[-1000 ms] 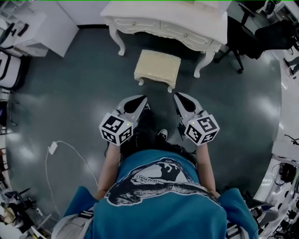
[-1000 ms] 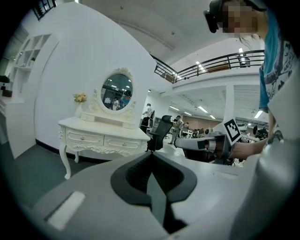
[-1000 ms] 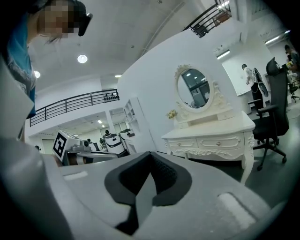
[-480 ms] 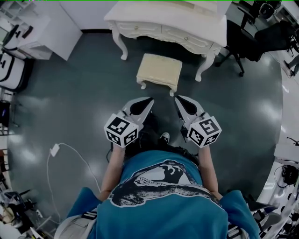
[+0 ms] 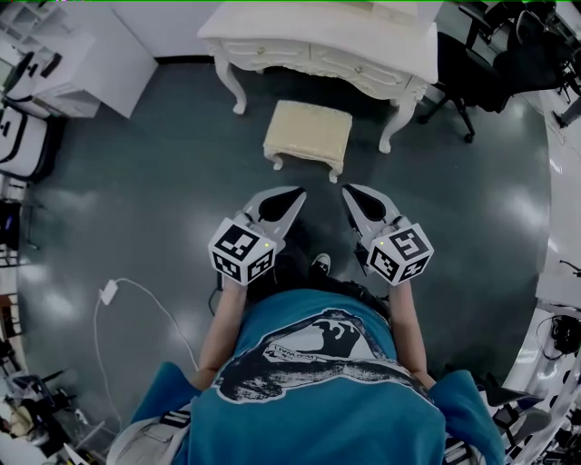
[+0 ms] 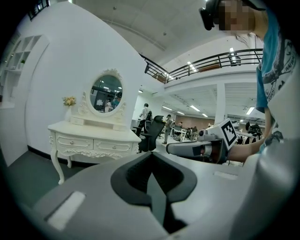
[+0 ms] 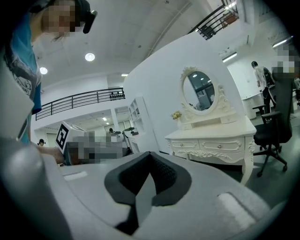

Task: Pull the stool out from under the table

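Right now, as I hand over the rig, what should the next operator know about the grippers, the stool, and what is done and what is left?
Left gripper: shut, empty.
Right gripper: shut, empty.
Both are held in front of the person, short of the stool, touching nothing.
Stool: upright on the floor in front of the white dressing table, between its front legs; most of the seat shows clear of the tabletop.
Done: cannot tell whether it has been pulled; nothing grips it.
Left: if it must come further out, probably open the jaws, take its near edge and pull it toward the person.
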Tool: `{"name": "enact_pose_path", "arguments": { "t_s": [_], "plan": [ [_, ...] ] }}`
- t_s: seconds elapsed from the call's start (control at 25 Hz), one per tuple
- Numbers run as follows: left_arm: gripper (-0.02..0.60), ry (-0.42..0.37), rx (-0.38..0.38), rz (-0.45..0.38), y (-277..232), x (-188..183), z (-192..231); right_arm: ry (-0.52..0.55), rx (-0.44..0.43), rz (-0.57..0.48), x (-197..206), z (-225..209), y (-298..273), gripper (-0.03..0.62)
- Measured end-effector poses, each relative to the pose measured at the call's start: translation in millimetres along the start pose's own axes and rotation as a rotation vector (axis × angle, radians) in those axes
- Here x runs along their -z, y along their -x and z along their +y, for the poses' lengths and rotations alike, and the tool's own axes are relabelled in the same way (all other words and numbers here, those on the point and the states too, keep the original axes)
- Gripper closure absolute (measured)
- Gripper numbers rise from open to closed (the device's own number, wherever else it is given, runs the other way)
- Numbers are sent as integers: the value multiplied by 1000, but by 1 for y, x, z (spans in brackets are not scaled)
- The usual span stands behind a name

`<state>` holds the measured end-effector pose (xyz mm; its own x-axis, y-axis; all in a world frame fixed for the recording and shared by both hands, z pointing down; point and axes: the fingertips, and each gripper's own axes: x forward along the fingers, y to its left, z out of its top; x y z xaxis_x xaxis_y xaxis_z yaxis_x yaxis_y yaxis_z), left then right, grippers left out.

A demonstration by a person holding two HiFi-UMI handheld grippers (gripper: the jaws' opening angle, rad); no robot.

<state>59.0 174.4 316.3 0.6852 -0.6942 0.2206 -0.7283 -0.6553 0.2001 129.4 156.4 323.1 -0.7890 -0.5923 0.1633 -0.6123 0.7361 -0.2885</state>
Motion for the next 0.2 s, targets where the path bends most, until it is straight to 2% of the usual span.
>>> {"name": "enact_pose_path", "arguments": {
  "t_s": [0.2],
  "plan": [
    [569, -10, 16, 24, -9, 5, -10, 2, 1, 0, 1, -5, 6, 594]
  ]
}}
